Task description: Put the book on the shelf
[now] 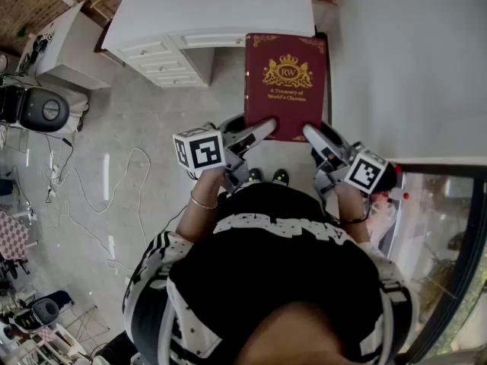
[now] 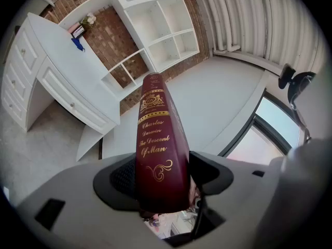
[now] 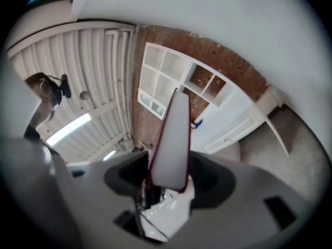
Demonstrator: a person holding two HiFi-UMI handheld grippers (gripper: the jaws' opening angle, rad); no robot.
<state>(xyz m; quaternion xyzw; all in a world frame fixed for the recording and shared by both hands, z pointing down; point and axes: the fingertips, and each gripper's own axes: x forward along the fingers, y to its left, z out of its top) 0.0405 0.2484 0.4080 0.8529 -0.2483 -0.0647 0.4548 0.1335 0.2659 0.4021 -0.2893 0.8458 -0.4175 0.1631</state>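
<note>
A maroon hardback book [image 1: 285, 82] with gold print is held flat in the air in front of me, cover up, by both grippers. My left gripper [image 1: 255, 134] is shut on its near left corner. In the left gripper view the gold-lettered spine [image 2: 155, 139] stands between the jaws. My right gripper [image 1: 316, 139] is shut on the near right corner. The right gripper view shows the white page edge [image 3: 171, 139] between its jaws. A white cubby shelf [image 2: 161, 30] stands against a brick wall ahead, and the right gripper view also shows this shelf [image 3: 176, 82].
A white desk [image 1: 205, 14] with drawers [image 1: 163, 63] stands ahead on the left. A white wall panel [image 1: 411, 59] rises on the right, with a window [image 1: 441, 226] below it. Cables [image 1: 91, 196] and an office chair [image 1: 38, 109] are on the grey floor at the left.
</note>
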